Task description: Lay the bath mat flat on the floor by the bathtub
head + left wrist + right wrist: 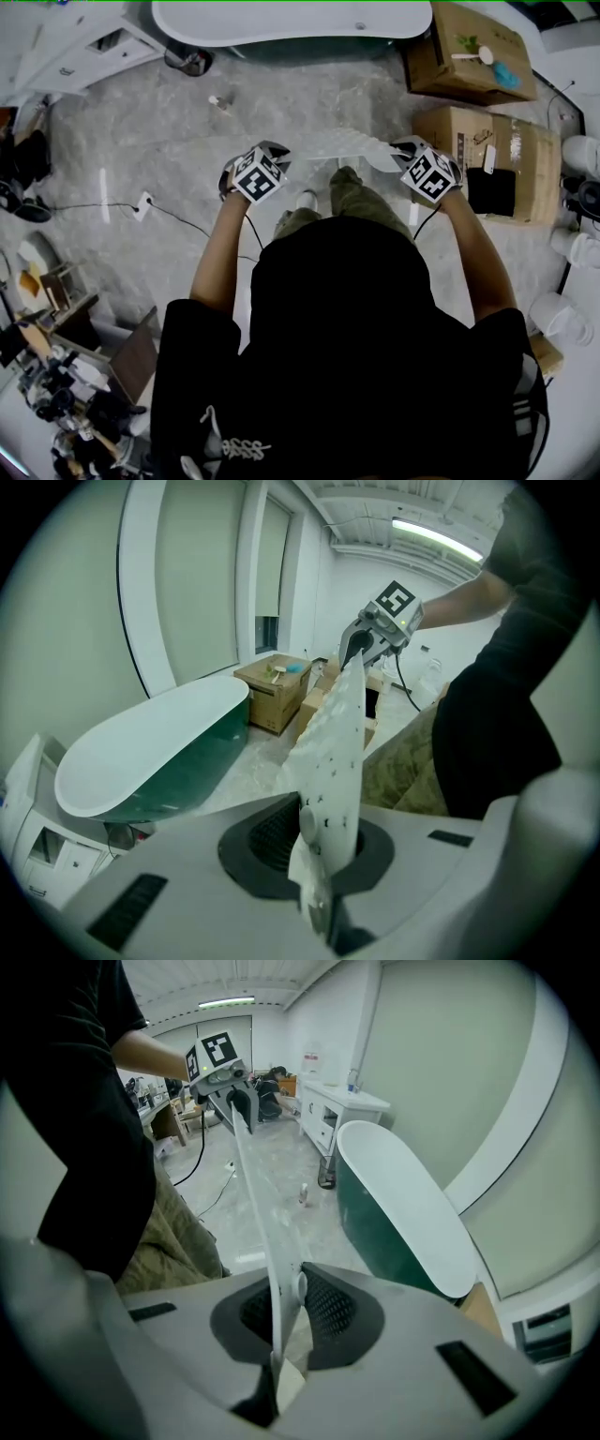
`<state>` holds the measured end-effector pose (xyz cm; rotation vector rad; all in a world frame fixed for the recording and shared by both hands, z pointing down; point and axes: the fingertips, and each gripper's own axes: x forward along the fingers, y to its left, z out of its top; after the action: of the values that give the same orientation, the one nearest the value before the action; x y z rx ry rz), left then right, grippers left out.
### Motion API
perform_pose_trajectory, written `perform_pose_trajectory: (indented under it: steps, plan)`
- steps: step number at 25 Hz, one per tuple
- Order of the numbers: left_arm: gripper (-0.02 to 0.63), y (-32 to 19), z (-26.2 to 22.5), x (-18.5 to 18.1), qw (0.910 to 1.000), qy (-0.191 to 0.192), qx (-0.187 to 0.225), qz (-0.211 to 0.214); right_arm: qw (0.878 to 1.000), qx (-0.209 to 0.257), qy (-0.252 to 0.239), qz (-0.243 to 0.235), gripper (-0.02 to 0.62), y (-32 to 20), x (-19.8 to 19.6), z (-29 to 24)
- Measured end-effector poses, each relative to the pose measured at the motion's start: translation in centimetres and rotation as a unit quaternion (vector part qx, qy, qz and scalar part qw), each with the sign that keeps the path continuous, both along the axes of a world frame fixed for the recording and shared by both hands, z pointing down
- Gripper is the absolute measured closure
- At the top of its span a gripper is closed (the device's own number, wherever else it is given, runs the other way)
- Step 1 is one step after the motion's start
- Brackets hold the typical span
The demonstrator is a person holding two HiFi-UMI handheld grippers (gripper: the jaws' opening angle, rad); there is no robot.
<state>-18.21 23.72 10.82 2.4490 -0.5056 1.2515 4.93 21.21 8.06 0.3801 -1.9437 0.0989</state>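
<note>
The white bath mat [345,146], dotted with small holes, hangs stretched in the air between my two grippers, above the marble floor in front of the person's legs. My left gripper [272,159] is shut on one end of it, and the mat [334,761] runs edge-on from its jaws toward the right gripper [380,630]. My right gripper [408,155] is shut on the other end, and the mat [259,1206] stretches from it to the left gripper [225,1077]. The white and green bathtub [291,23] stands further ahead.
Two cardboard boxes [469,52] [487,159] stand to the right of the tub. A white cabinet [84,52] is at the far left. A small bottle [220,101] and a cable [178,220] lie on the floor. Clutter fills the near left corner [56,375].
</note>
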Motion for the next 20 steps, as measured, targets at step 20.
perform_pose_trajectory:
  steps: [20]
  plan:
    - [0.578,-12.5,0.7,10.5,0.9976,-0.056,-0.040,0.001,0.998,-0.034,-0.037,-0.043,0.568,-13.5,10.6,2.6]
